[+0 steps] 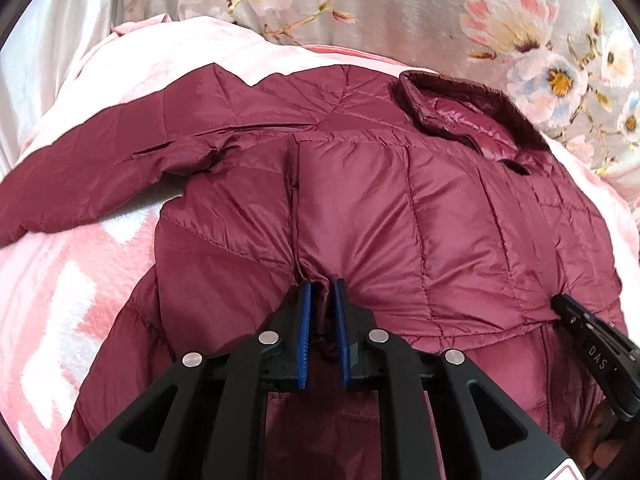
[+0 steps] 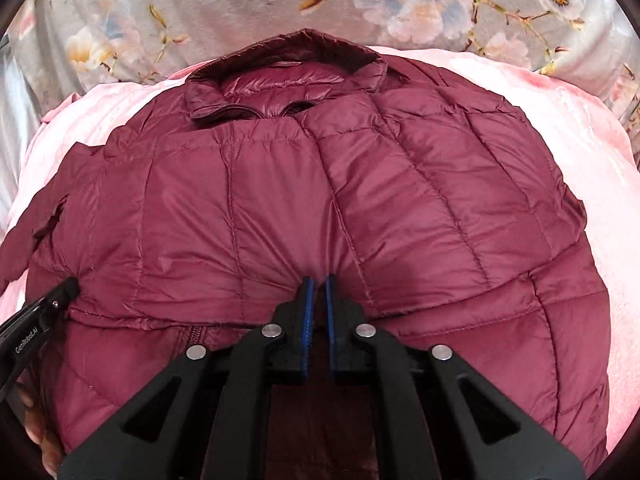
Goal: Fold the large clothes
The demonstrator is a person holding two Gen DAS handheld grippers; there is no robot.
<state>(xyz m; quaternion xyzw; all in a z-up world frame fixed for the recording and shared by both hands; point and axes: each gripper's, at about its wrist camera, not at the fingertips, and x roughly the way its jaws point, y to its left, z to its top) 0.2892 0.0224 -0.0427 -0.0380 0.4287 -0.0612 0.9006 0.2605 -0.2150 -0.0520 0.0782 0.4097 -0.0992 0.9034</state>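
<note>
Two grippers on one jacket point(image 1: 400, 208), both biting. Left wrist view first: sleeve point(image 1: 100, 168) lies stretched out to the left of frame across the pink blanket point(image 1: 60, 300), collar point(image 1: 452, 104) sits upper right near the floral sheet point(image 1: 400, 0). Left gripper point(image 1: 322, 288), bottom centre, blue pads nearly together w/ a ridge of the jacket's fabric pinched between them, creases fanning out from the bite. Far right edge, the other gripper's tip pokes in against the fabric.

Right wrist view: left gripper's tip at the left edge, touching the jacket. Collar top centre, zip partly open below it. Right gripper point(image 2: 318, 280), bottom centre, pads pressed on a fold at a quilt seam.

Handling, my read: puffy, light, soft, slick shell, so thin pinches may slip. Best holds prob. seams, hem or the sleeve cuff, taking a thick bunch, not the top layer only.
</note>
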